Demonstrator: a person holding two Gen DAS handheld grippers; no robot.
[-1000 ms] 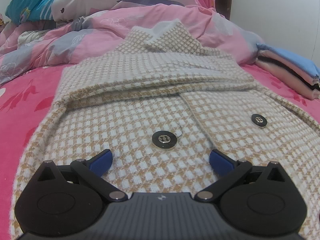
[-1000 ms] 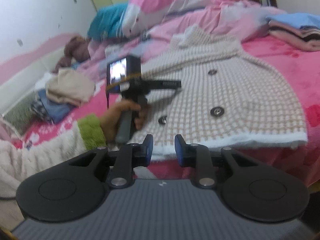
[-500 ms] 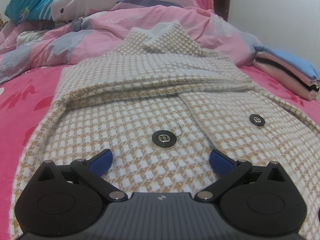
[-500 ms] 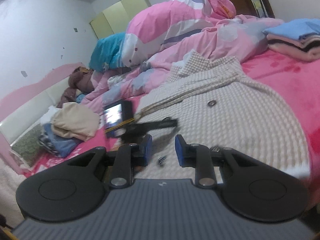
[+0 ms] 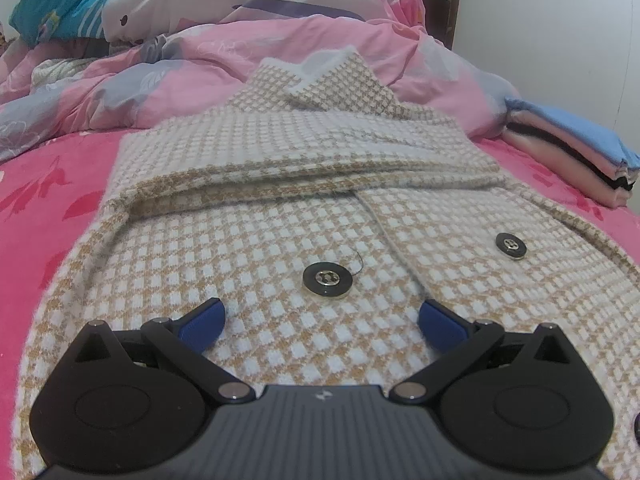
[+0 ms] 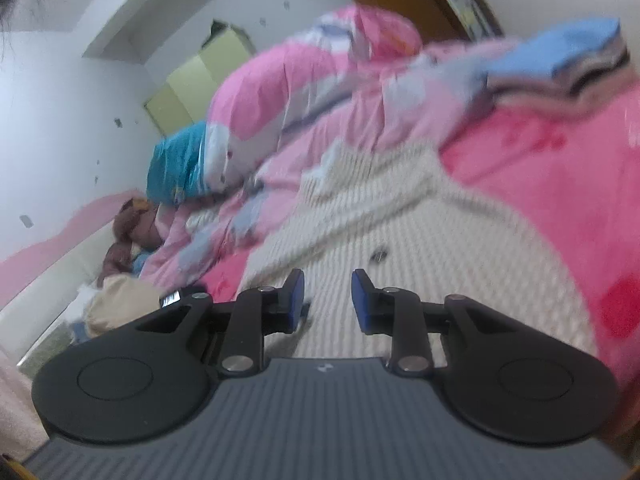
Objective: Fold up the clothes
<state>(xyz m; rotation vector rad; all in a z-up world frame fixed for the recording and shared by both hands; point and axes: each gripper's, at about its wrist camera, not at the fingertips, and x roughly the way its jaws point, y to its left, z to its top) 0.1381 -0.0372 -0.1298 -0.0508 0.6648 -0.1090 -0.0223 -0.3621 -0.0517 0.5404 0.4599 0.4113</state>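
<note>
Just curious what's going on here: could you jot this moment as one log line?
stage: before fold | checked coat: flat on bed, sleeve folded across | left claw: open over coat | right claw: open, empty, above coat

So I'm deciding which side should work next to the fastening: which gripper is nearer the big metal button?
Left. The left gripper hangs open just short of the button; the right gripper is farther back above the coat.

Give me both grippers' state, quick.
Left gripper: open wide, empty, over the jacket.
Right gripper: narrow gap, nothing between the pads, holding nothing.
</note>
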